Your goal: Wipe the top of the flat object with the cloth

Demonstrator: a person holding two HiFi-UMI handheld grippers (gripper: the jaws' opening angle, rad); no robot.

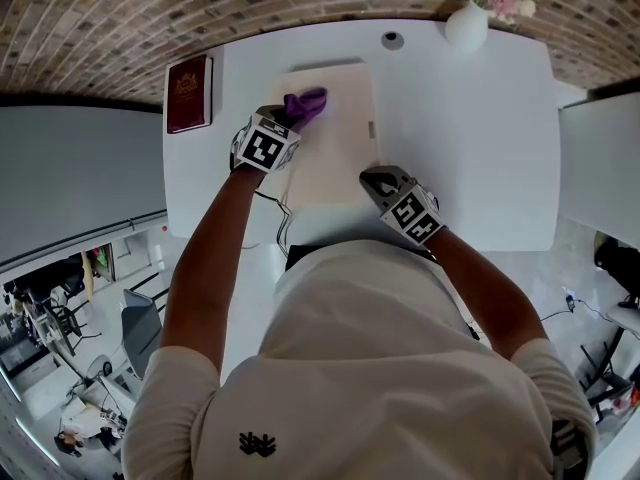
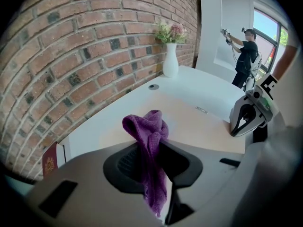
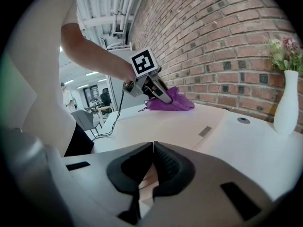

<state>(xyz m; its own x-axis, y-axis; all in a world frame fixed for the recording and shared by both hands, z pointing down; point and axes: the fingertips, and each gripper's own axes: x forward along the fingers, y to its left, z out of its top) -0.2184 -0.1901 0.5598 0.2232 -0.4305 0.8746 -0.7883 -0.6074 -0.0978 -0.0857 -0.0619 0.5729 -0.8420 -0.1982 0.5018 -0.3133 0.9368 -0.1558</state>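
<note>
A beige flat board [image 1: 335, 138] lies in the middle of the white table [image 1: 480, 138]. My left gripper [image 1: 290, 116] is over the board's far left part, shut on a purple cloth [image 1: 308, 102]. In the left gripper view the cloth [image 2: 147, 131] bunches above the jaws and hangs down between them, with the board [image 2: 199, 126] beyond. My right gripper [image 1: 372, 176] is at the board's near right corner, jaws shut with nothing seen between them. The right gripper view looks over the shut right gripper [image 3: 152, 148] across the board [image 3: 165, 126] to the cloth [image 3: 180, 102] under the left gripper [image 3: 163, 97].
A dark red book [image 1: 188, 93] lies at the table's far left edge. A white vase with flowers [image 1: 467, 23] stands at the far right, near a round cable hole [image 1: 392, 40]. A brick wall runs behind the table. A cable [image 1: 282, 218] hangs off the near edge.
</note>
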